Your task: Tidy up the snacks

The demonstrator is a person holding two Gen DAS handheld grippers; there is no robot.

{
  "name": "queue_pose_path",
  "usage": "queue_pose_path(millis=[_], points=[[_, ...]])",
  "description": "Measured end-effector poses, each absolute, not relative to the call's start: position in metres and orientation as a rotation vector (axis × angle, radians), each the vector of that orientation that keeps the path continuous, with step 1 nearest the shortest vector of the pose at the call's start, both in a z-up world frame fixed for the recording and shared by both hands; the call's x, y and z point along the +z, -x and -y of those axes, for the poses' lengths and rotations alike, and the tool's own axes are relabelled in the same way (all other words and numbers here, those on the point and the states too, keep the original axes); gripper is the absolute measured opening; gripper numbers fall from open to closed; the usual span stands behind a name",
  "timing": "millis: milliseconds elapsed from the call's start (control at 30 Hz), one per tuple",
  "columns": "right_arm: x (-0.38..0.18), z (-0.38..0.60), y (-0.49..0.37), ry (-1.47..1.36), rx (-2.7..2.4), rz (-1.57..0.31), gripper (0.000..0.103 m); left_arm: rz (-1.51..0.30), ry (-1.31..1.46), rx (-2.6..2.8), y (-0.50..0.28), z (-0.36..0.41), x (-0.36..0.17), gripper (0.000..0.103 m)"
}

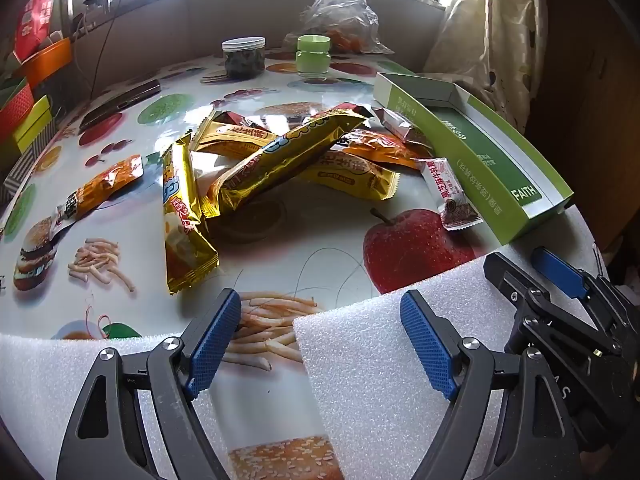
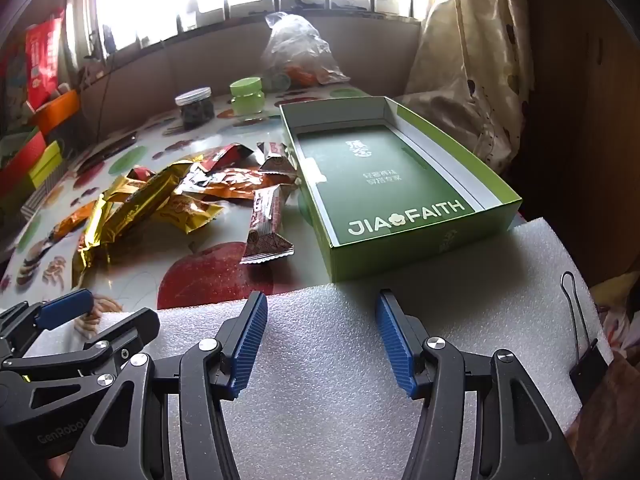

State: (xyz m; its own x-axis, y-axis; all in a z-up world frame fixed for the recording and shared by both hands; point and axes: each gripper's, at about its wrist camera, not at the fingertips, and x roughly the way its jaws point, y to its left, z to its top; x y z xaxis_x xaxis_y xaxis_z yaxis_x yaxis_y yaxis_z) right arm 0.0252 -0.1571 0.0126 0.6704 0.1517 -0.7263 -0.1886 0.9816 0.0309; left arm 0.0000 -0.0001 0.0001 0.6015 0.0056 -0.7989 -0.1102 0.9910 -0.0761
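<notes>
Left wrist view gives us the snack pile (image 1: 280,160) straight ahead of our left gripper (image 1: 320,340), well beyond its fingertips: gold, orange and red wrappers heaped across one another on the fruit-print table (image 1: 304,236). One long gold packet (image 1: 184,216) lies nearest, ahead of the left finger, and a single orange packet (image 1: 100,188) sits apart, further left. A red-and-white wafer bar (image 1: 448,192) lies ahead of the right finger, touching the side of the green box (image 1: 492,188). Our left jaws stand wide with nothing between them, over the edge of a white foam sheet (image 1: 380,360).

From the right wrist view, our right gripper (image 2: 322,340) also stands wide and holds nothing, hovering over the foam sheet (image 2: 320,360). That box (image 2: 400,256) sits open just ahead of its jaws, its green insert bare; the pile (image 2: 168,196) is ahead and to the left. Behind are a dark jar (image 2: 195,109), a green-lidded jar (image 2: 247,96) and a plastic bag (image 2: 298,54).
</notes>
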Motion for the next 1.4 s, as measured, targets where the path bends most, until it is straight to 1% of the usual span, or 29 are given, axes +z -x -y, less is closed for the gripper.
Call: queue_pose_path(millis=[1400], points=[[0.013,0.153,-0.022,0.045,0.176,-0.787,0.056,-0.922,0.11,0.05,0.001,-0.002,0.002,0.082]])
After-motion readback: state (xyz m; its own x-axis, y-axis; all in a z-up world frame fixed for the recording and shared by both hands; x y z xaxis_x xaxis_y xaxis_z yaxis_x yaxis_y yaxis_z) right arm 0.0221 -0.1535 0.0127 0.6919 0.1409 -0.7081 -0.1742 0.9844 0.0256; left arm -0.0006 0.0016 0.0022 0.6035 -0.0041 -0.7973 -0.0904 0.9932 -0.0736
